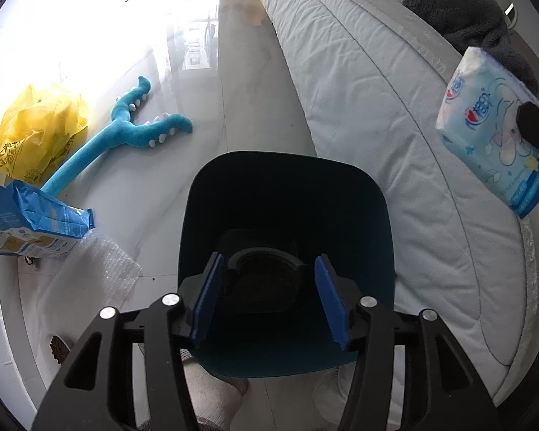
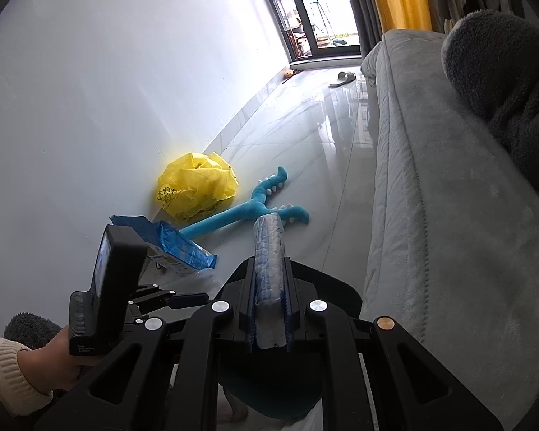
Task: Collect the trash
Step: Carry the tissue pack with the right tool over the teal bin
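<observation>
A dark blue trash bin (image 1: 287, 194) stands on the floor beside the bed. My left gripper (image 1: 269, 301) hangs over the bin's mouth, open, with nothing between its blue pads. My right gripper (image 2: 268, 269) is shut on a soft white-and-blue tissue pack (image 2: 267, 251), held edge-on above the bin (image 2: 327, 287). In the left wrist view the same tissue pack (image 1: 492, 136) shows at the right edge, over the bed. On the floor by the wall lie a crumpled yellow plastic bag (image 1: 39, 133), a blue packet (image 1: 28, 222) and a sheet of bubble wrap (image 1: 100, 273).
A teal plush toy (image 1: 125, 136) lies on the glossy tiles between the bag and the bin. The grey quilted bed (image 1: 377, 107) fills the right side, with a dark fluffy blanket (image 1: 456, 10) on it. A slipper (image 2: 343, 79) sits far off by the balcony door. A person's hand (image 2: 43, 355) holds the left gripper.
</observation>
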Action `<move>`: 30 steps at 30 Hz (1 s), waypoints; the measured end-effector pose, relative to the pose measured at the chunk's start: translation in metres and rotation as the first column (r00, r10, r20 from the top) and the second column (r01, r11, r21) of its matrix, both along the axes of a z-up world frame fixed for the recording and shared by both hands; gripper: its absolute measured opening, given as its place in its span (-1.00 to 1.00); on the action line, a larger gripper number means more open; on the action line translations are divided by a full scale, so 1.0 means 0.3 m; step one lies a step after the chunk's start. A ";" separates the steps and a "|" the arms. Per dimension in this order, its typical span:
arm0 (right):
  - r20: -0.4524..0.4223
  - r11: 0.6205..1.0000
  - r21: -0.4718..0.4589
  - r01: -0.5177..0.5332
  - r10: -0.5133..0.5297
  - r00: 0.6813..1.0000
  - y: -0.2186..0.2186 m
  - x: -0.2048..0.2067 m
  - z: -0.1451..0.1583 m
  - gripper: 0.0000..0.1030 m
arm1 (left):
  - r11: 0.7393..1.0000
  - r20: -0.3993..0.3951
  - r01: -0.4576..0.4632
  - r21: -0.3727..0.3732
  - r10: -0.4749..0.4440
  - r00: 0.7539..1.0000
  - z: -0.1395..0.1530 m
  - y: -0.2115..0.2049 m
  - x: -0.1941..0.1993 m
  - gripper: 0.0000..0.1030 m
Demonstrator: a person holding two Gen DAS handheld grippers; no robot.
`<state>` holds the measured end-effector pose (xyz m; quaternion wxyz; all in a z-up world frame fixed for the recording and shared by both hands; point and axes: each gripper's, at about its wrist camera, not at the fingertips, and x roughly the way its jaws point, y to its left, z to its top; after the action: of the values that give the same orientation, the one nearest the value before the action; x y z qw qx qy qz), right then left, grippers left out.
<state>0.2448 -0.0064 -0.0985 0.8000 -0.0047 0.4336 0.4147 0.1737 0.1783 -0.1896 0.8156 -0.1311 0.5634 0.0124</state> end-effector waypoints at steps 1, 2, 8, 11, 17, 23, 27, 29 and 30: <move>-0.009 1.000 -0.007 0.002 -0.002 1.000 0.010 0.003 -0.011 -0.75 | 1.000 0.008 -0.003 0.003 0.003 1.000 0.007 0.011 -0.007 0.25; -0.018 1.000 -0.012 0.003 -0.003 1.000 0.021 0.006 -0.021 -0.75 | 1.000 0.014 -0.005 0.005 0.005 1.000 0.014 0.017 -0.011 0.27; -0.072 0.998 -0.063 0.000 -0.005 0.997 0.095 0.015 -0.101 -0.75 | 1.000 0.058 -0.025 0.007 0.025 0.998 0.064 0.073 -0.041 0.38; -0.091 0.997 -0.080 -0.003 -0.004 0.996 0.134 0.014 -0.140 -0.75 | 0.999 0.095 -0.038 0.018 0.036 0.995 0.104 0.099 -0.064 0.39; -0.140 0.992 -0.124 -0.013 -0.005 0.990 0.208 0.022 -0.239 -0.75 | 0.997 0.179 -0.063 0.036 0.055 0.982 0.185 0.145 -0.102 0.40; -0.189 0.982 -0.188 -0.032 -0.004 0.982 0.280 0.015 -0.366 -0.75 | 0.997 0.259 -0.064 0.053 0.048 0.965 0.261 0.169 -0.136 0.40; -0.217 0.973 -0.228 -0.042 -0.009 0.976 0.303 0.013 -0.433 -0.75 | 0.996 0.290 -0.065 0.061 0.045 0.956 0.287 0.180 -0.155 0.40; -0.229 0.968 -0.244 -0.050 -0.008 0.973 0.316 0.011 -0.459 -0.74 | 0.996 0.305 -0.067 0.058 0.046 0.951 0.302 0.187 -0.165 0.40; -0.234 0.966 -0.252 -0.052 -0.009 0.972 0.320 0.011 -0.470 -0.73 | 0.996 0.313 -0.069 0.055 0.048 0.949 0.309 0.190 -0.171 0.40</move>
<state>0.2482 0.0896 -0.2396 0.7317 -0.0641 0.5742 0.3617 0.1224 0.2353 -0.0969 0.8973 -0.1211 0.4231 0.0341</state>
